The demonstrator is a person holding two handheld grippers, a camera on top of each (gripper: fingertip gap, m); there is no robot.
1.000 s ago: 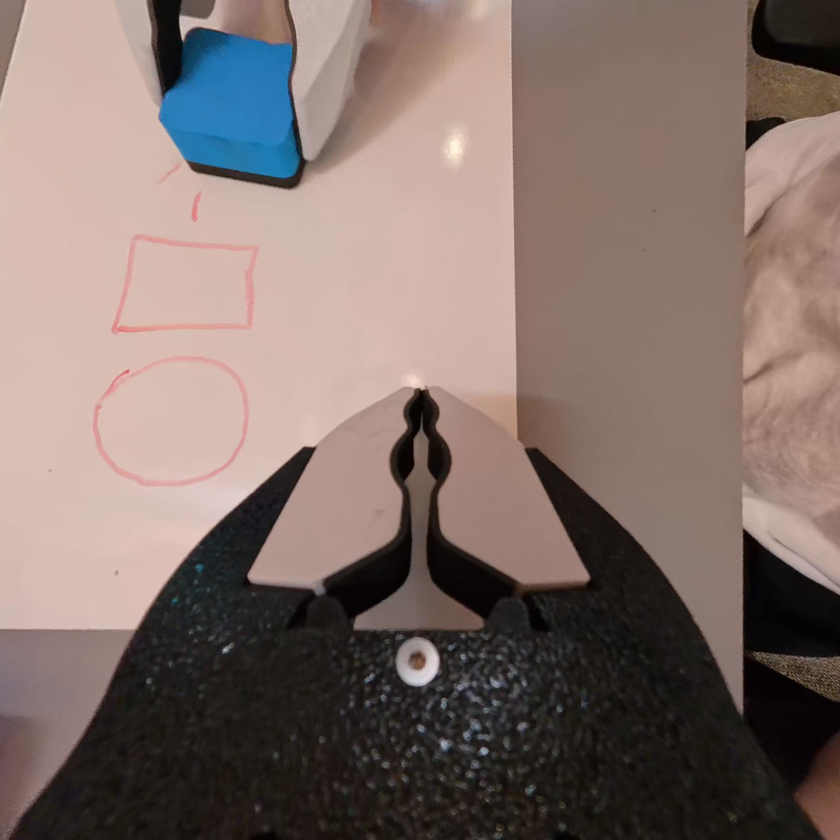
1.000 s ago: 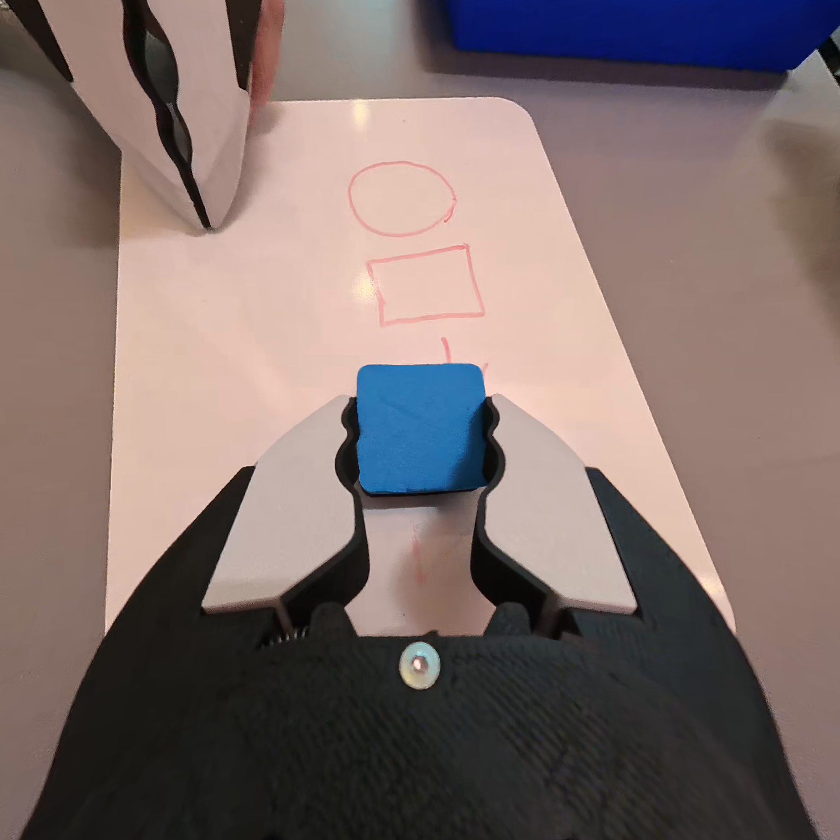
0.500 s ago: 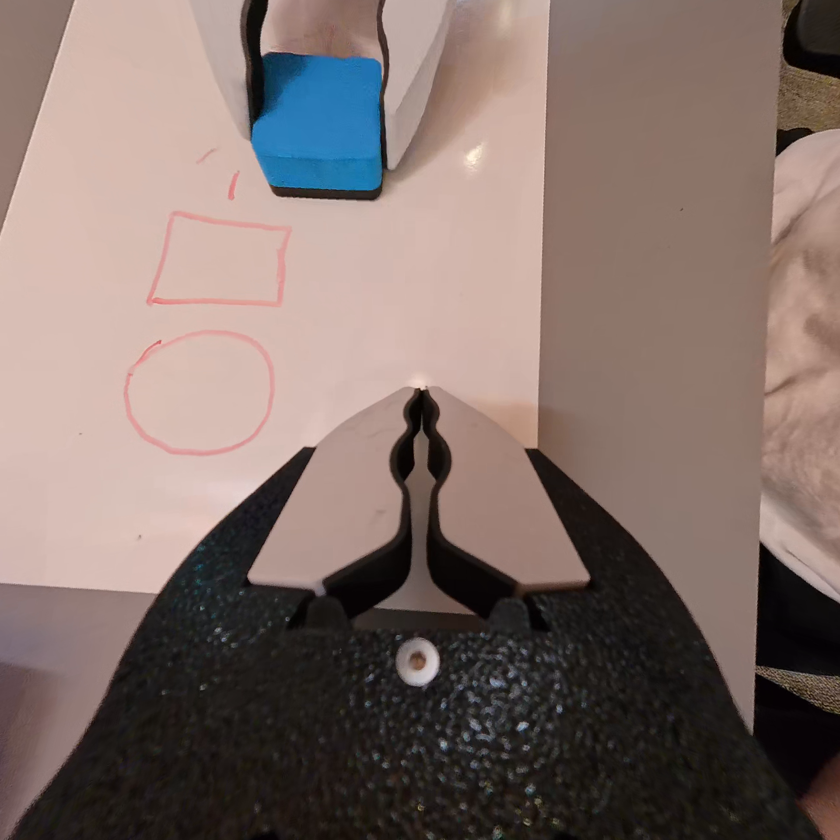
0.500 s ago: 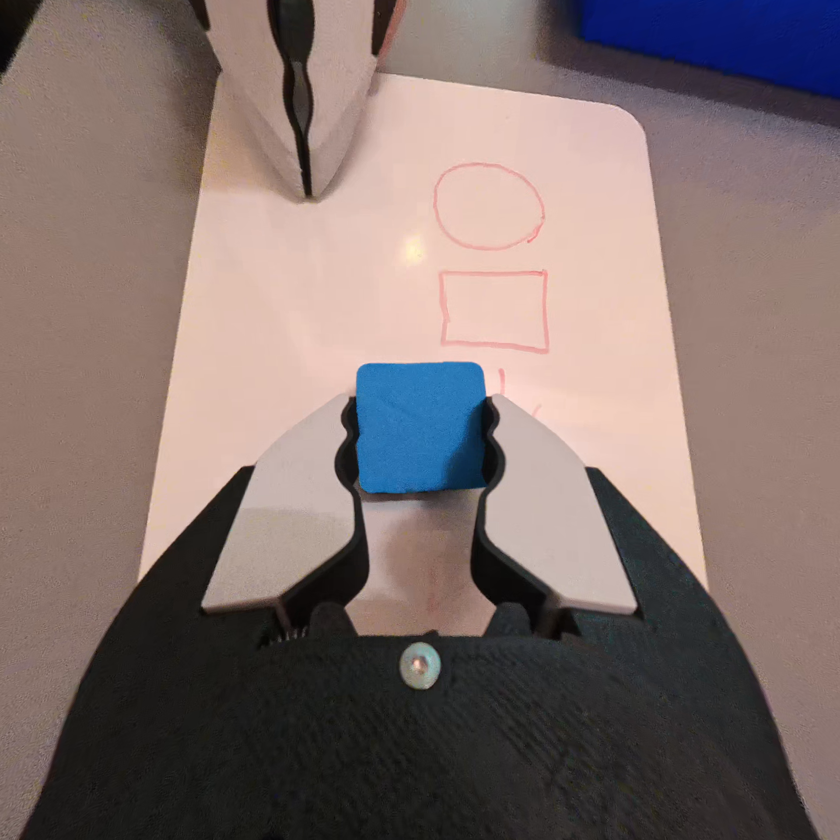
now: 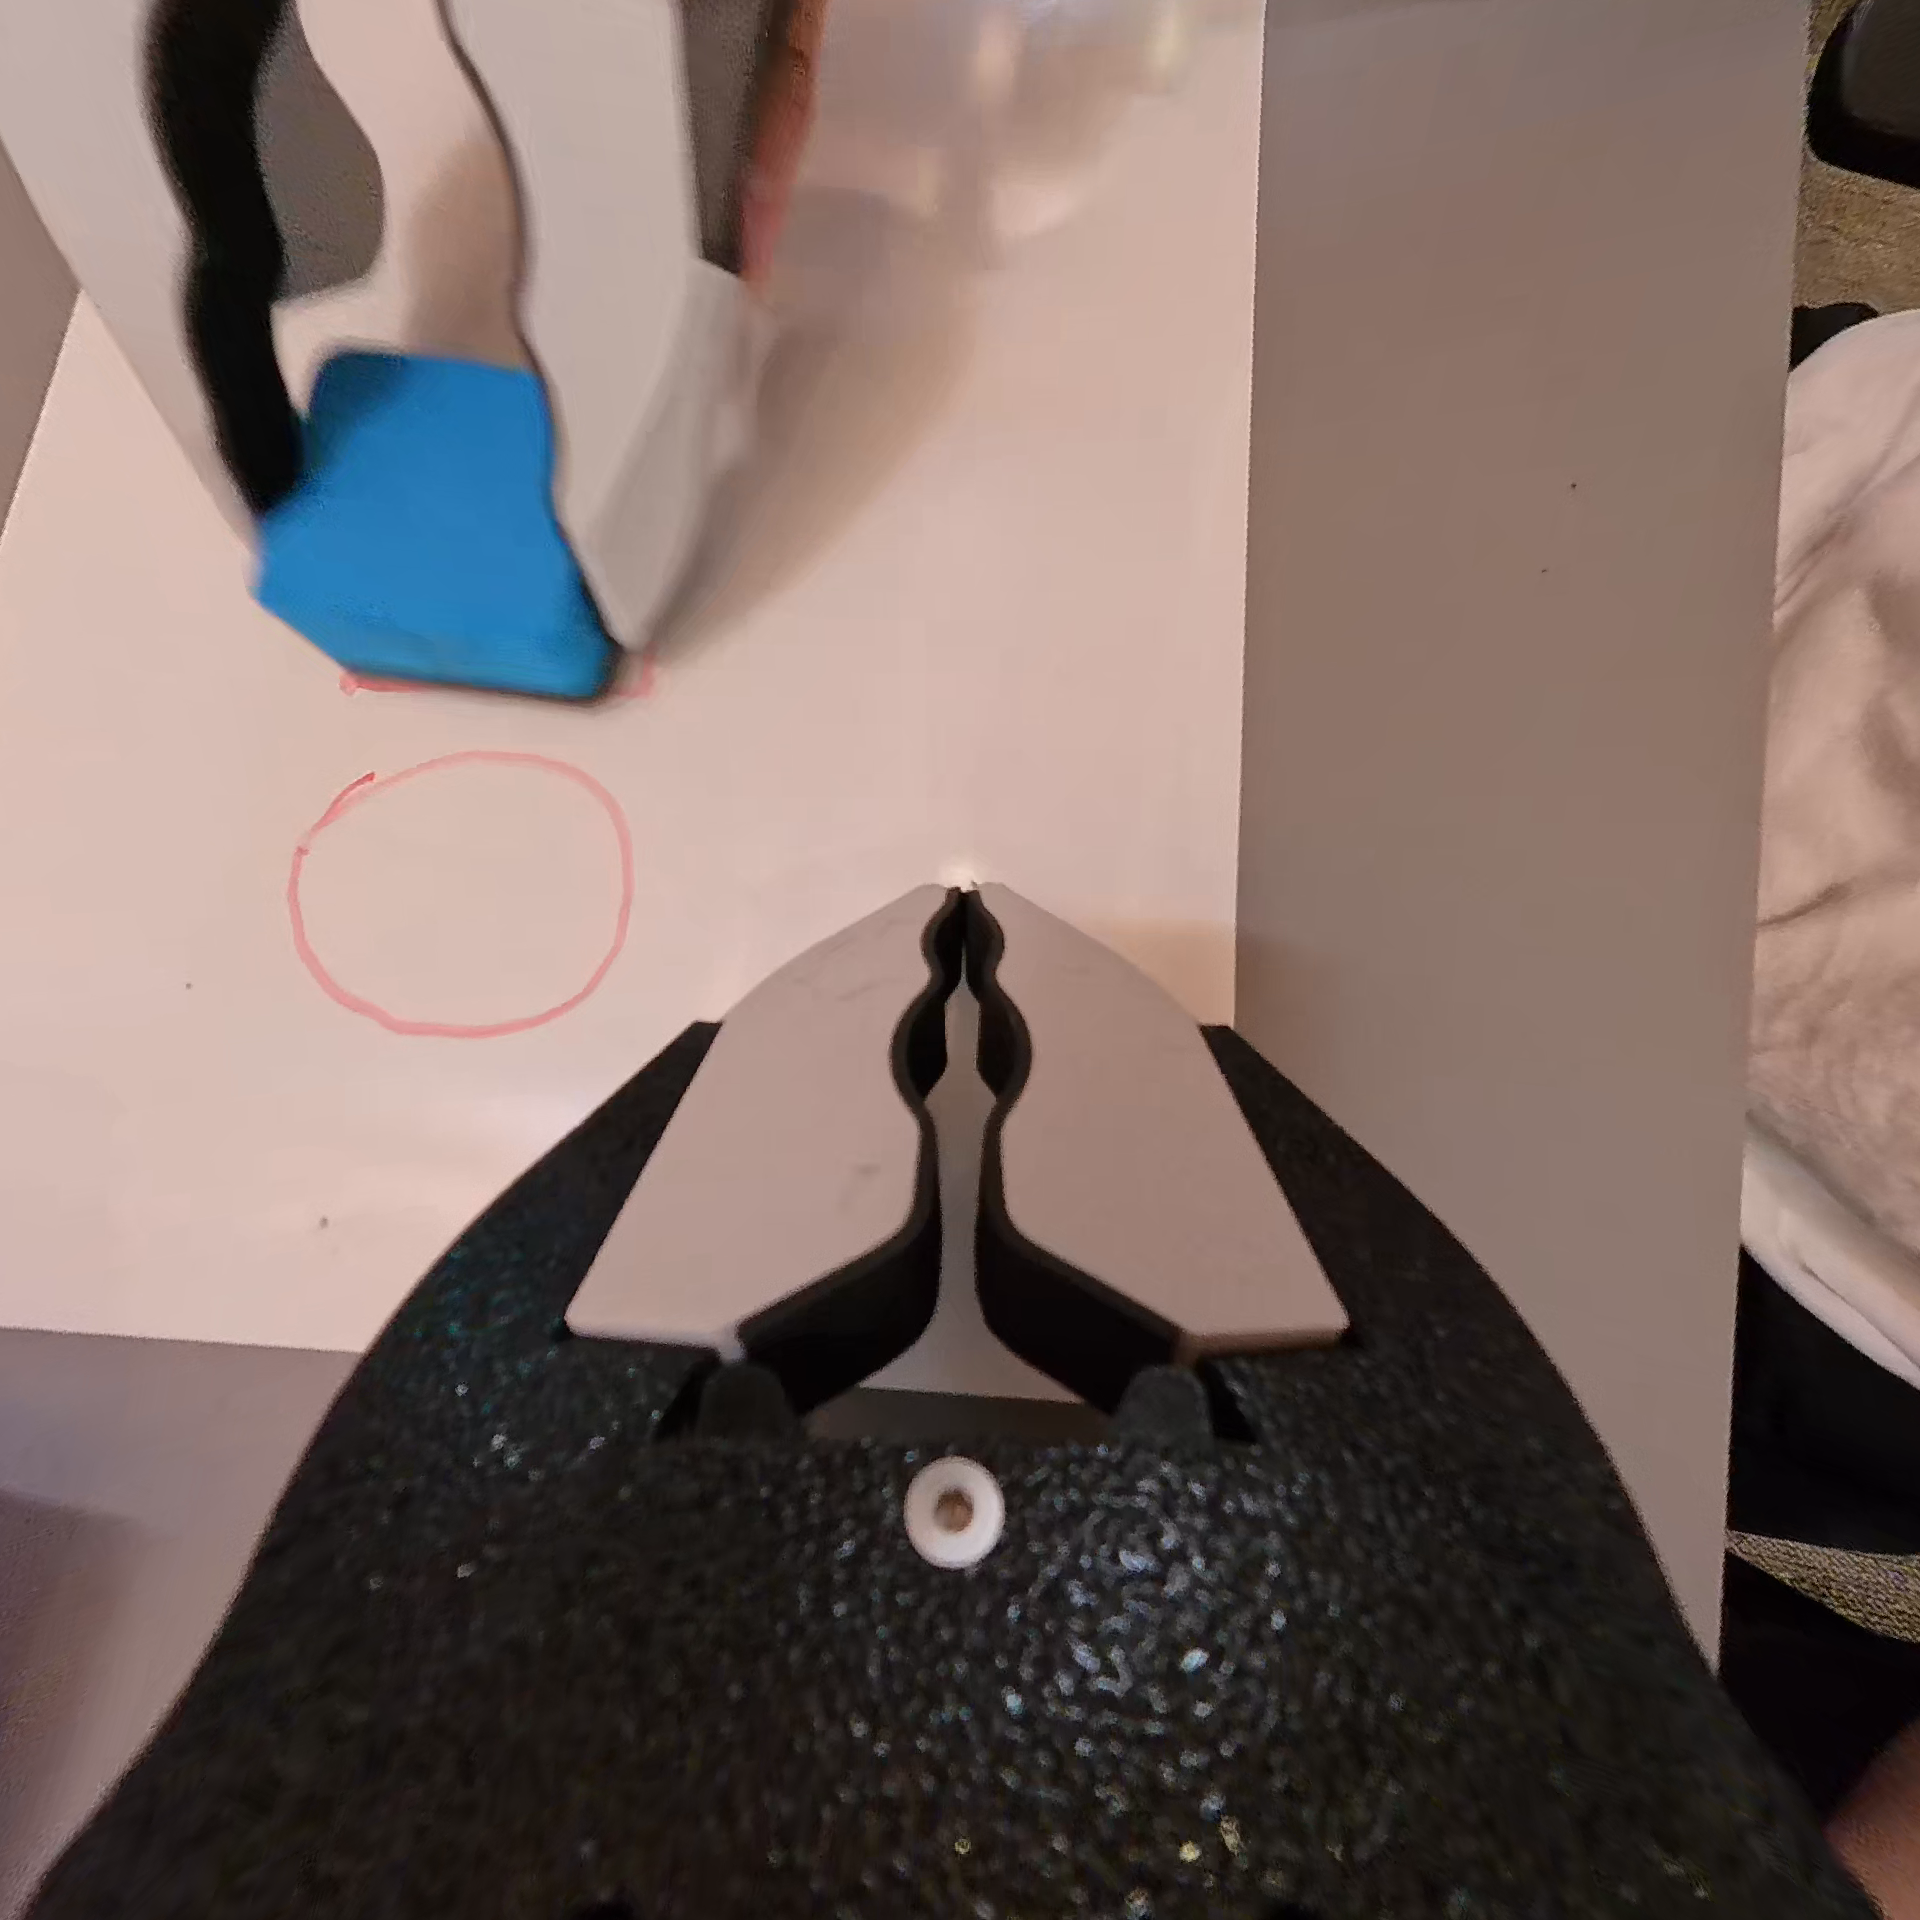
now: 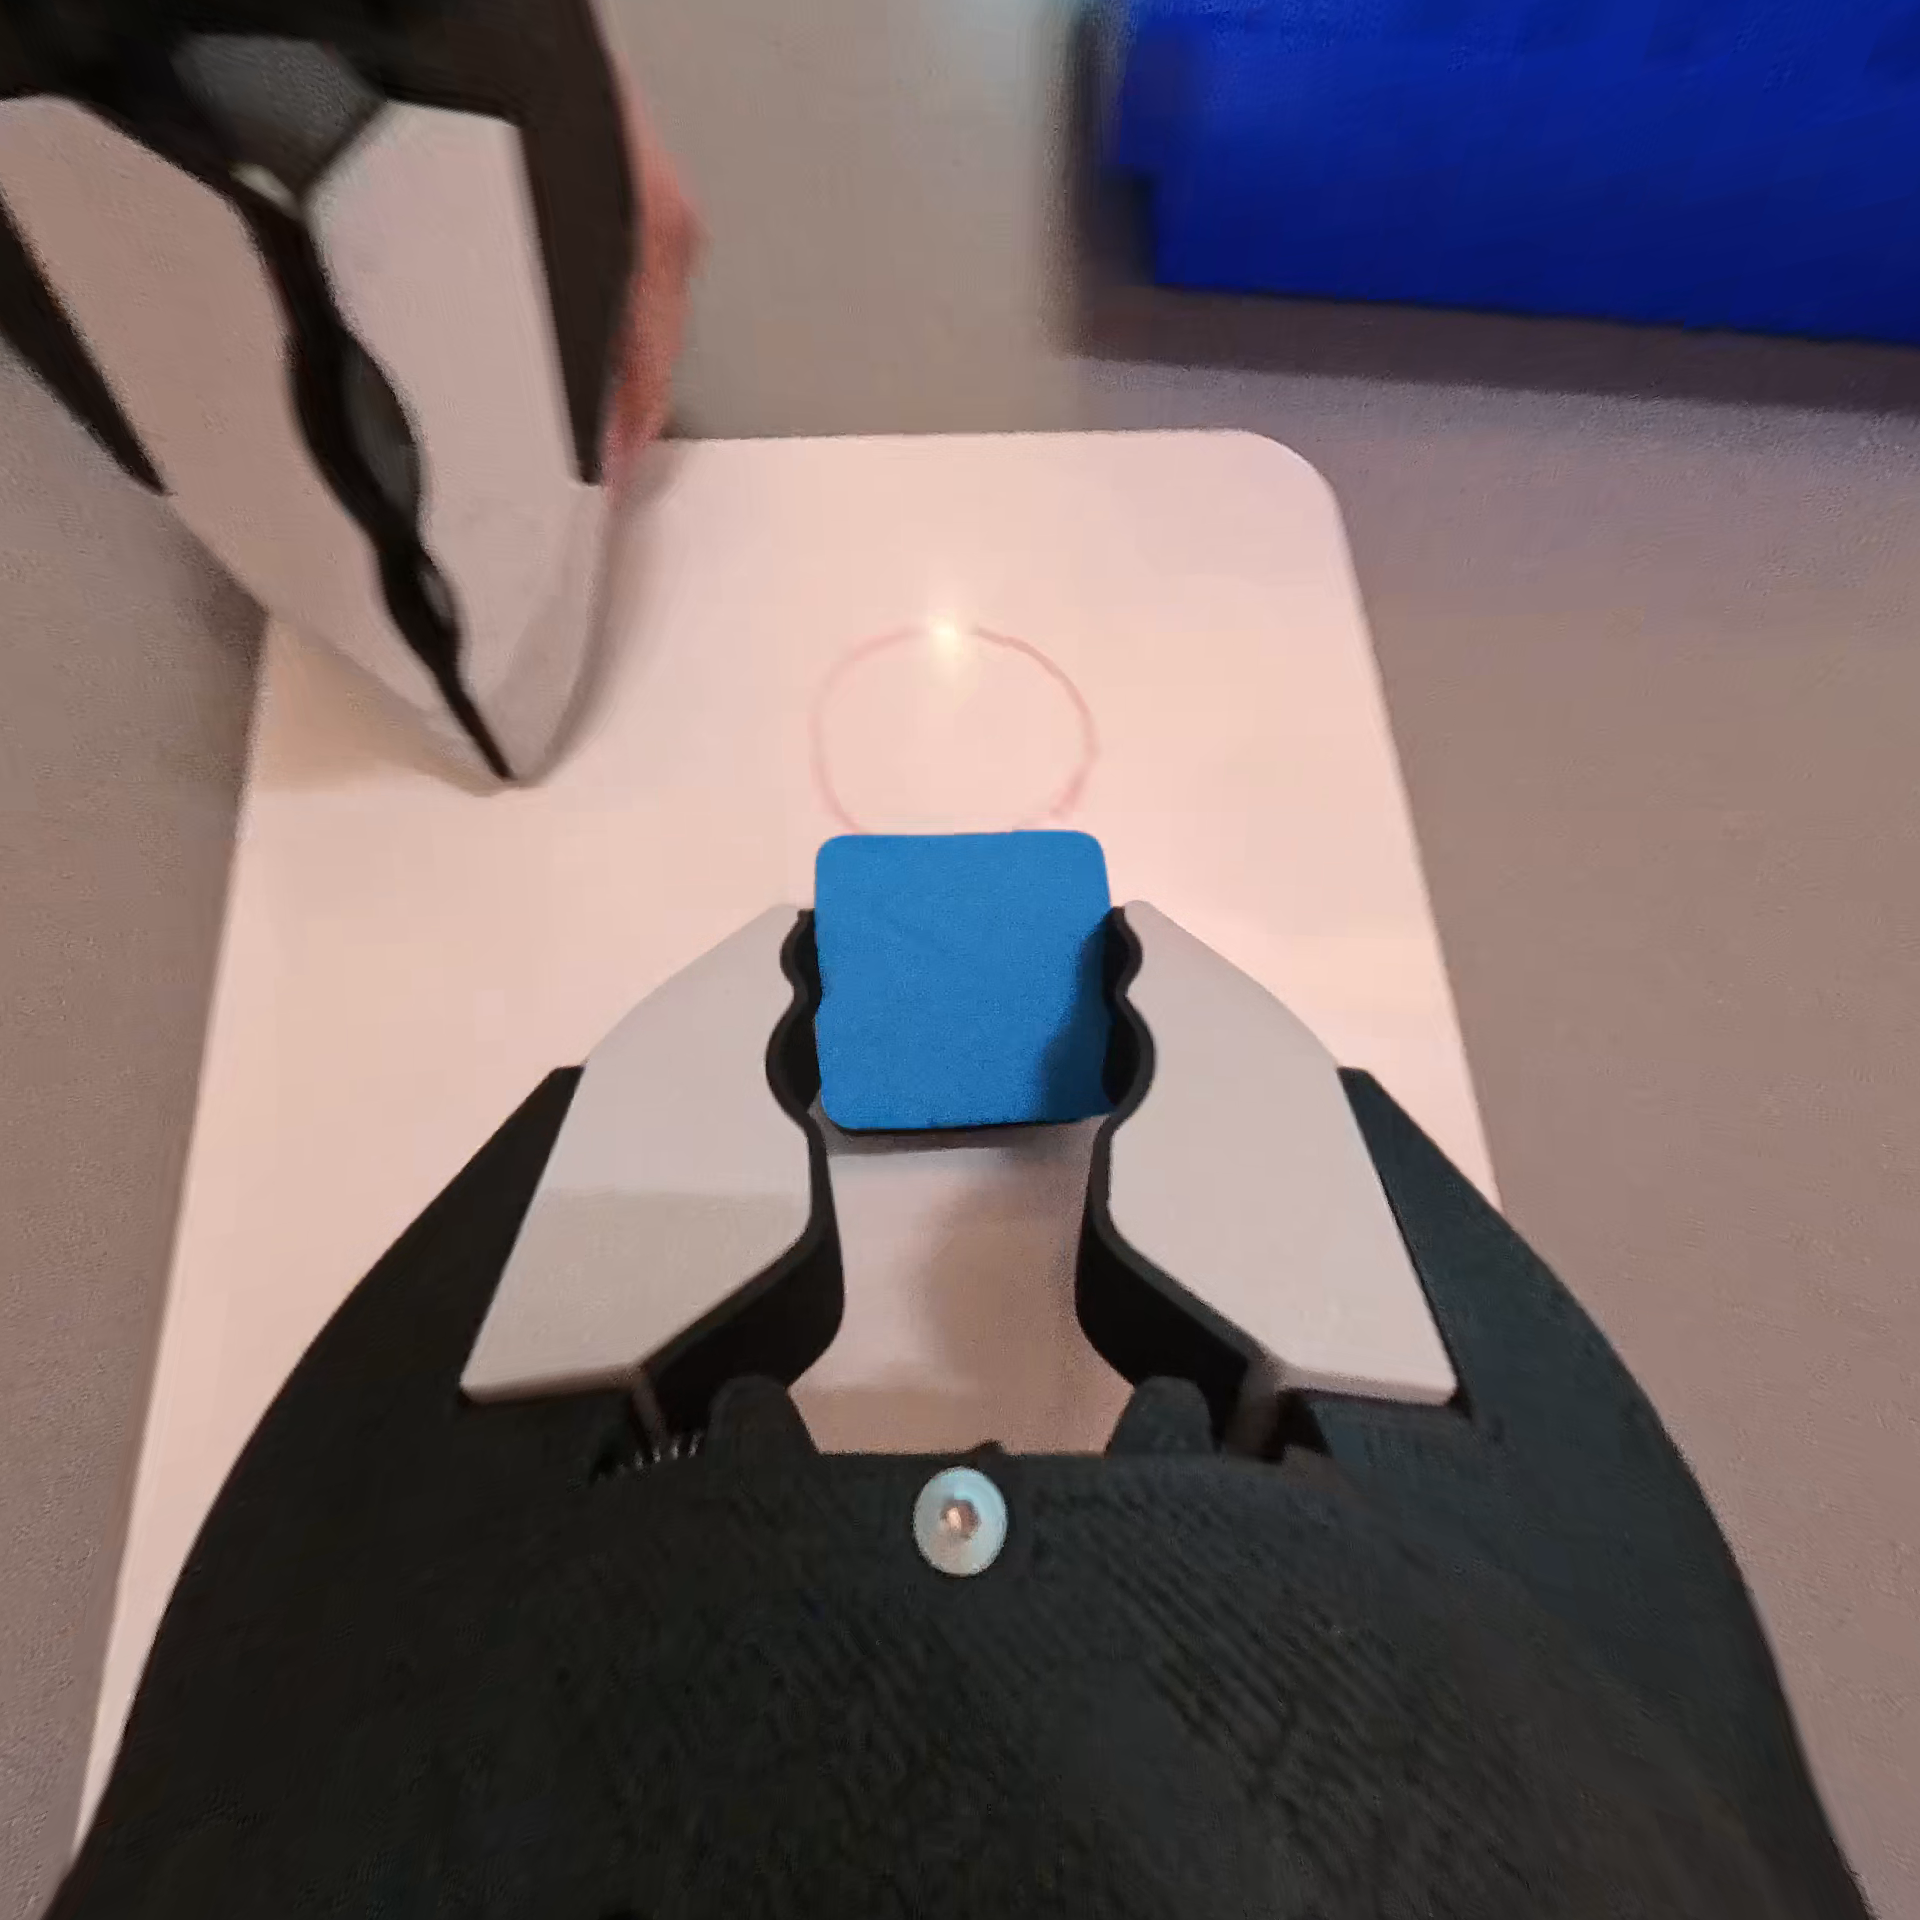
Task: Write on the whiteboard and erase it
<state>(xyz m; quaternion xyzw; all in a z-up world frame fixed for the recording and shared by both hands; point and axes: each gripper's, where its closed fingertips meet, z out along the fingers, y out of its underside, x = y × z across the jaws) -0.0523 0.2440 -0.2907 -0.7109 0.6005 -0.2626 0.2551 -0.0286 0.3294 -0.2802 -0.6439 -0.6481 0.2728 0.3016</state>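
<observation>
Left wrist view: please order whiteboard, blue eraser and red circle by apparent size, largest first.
1. Whiteboard
2. Blue eraser and red circle: they look nearly alike, so no ranking; the eraser is partly hidden by tongs.

Whiteboard (image 6: 1226, 935) lay flat on the counter (image 6: 1662, 831), eraser (image 6: 961, 977) rested on it just before the drawn circle (image 6: 1081, 727), left hand-held gripper (image 5: 961, 894) near the board's edge, bin (image 6: 1507, 156) behind.

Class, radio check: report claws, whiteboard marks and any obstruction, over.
Right claw shut on blue eraser, on the whiteboard. Left claw shut, empty, tips on board. Red circle unerased. Nothing blocking it.
</observation>
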